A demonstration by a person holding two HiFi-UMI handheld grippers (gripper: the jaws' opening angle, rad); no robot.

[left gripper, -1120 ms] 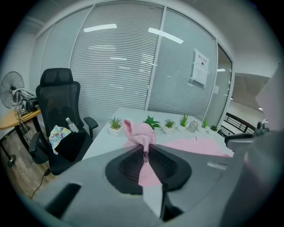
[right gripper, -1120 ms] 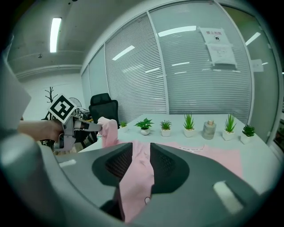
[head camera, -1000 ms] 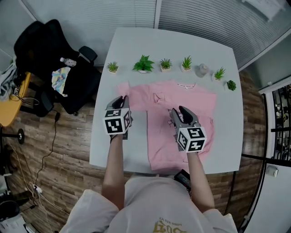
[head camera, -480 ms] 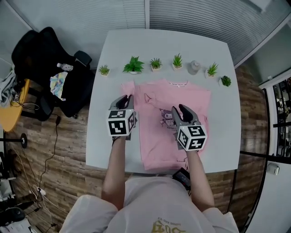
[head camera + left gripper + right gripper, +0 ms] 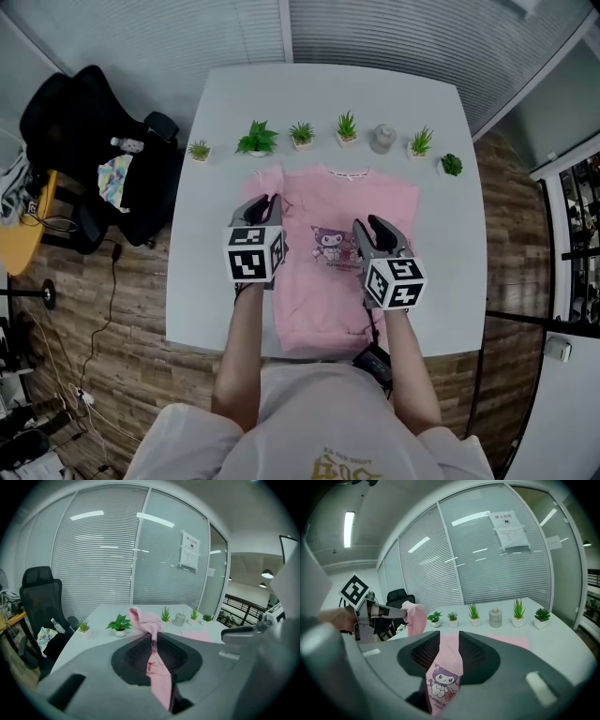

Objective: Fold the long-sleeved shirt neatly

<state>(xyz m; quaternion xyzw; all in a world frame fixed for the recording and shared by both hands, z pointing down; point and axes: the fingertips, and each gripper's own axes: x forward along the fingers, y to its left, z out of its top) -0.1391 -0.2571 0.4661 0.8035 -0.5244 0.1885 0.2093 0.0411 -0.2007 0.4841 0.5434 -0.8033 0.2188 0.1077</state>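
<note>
Overhead first. From the head view we note a pink long-sleeved shirt with a cartoon print lying front-up on the white rectangular table. Its collar points toward the far edge and its hem reaches the near edge, about midway between the left and right edges. Just beyond the collar, a row of small potted green plants runs across the table, with a squat grey jar among them. The left gripper sits over the shirt's left side, and the right gripper sits over the print, right of centre. A black office chair stands on the wood floor off the table's left edge.

Left gripper view: the jaws are nearly together, pinching a strip of the shirt's pink cloth. The cloth bunches up past the tips and trails down between the pads. We cannot tell which part of the garment it is.

Right gripper view: the jaws stand about half apart and grip nothing. The shirt's print shows through the gap, lying flat on the table below. At the left of this view we see the left gripper carrying its pink bunch clear of the table.
</note>
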